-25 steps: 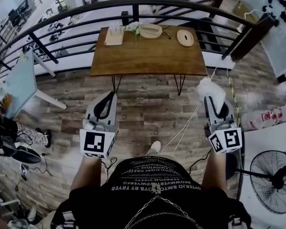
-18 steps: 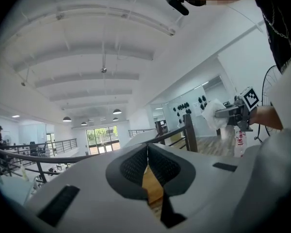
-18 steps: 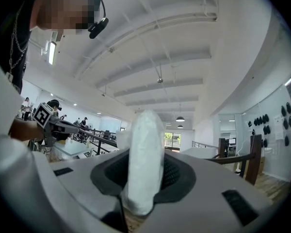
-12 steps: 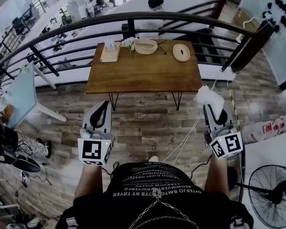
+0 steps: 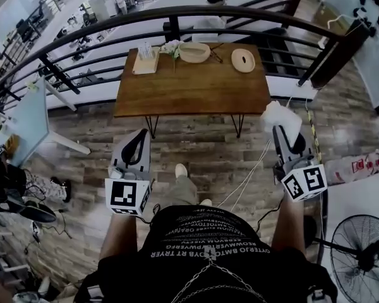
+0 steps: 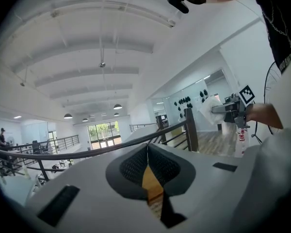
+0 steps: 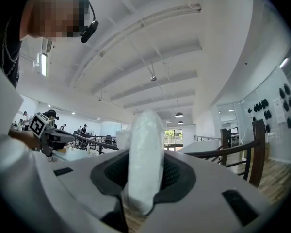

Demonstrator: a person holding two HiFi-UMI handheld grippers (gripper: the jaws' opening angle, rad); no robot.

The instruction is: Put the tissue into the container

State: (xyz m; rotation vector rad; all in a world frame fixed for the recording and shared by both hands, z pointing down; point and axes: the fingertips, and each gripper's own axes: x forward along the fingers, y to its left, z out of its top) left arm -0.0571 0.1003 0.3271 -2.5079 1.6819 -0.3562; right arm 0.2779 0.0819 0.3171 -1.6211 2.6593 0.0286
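Pinched mid-body by right gripper (image 7: 146, 171): tissue (image 5: 280, 118), probably soft, featherlight, crushable (gentle squeeze suffices); left gripper (image 6: 147, 159) closed, empty.

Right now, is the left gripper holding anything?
No: the left gripper has its jaws together with nothing between them, while the tissue is clamped in the right gripper.
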